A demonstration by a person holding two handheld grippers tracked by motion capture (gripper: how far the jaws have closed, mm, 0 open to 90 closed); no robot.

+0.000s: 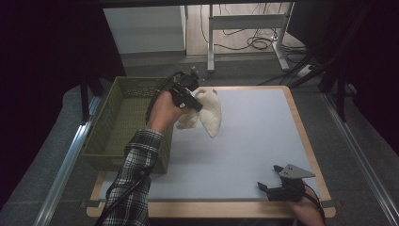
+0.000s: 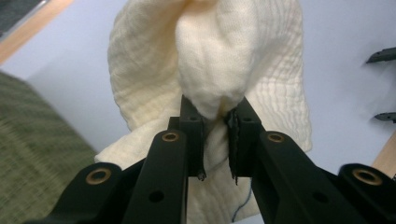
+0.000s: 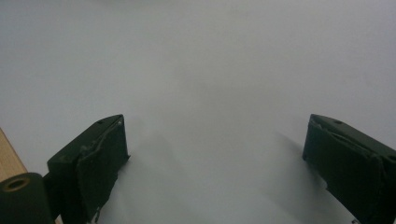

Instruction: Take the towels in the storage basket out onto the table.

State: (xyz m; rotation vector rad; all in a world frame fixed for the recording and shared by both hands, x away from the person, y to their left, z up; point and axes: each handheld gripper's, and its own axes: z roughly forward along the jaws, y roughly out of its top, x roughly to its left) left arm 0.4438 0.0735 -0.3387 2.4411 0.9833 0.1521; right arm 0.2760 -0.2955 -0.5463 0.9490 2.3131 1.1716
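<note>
High view: carrying a cream cloth [image 1: 209, 113] in the left gripper [image 1: 190, 96], lifted clear of the table [image 1: 254, 136] and hanging just beside the right wall of the green basket [image 1: 120, 122]. Judging the step as the transfer itself, with the drop into the basket not yet done. Next move probably calling for a swing over the basket's rim until the whole hanging length is above its floor, then a release. Forearm in a plaid sleeve [image 1: 134, 181] reaching up along the basket's near right corner, wrist bent, gripper tipped toward the cloth. Right gripper [image 1: 273, 178] resting low, well apart from the basket, at the table's near right edge.

Left gripper view: pinching a bunched fold of the cloth [image 2: 210, 70], jaws narrow and pressing on it from both sides, the rest draping below; basket weave [image 2: 37, 154] lying just beside the cloth.

Right gripper view: standing wide, jaws far apart with nothing between them, pointing across bare table surface [image 3: 210, 70], far from the basket.
</note>
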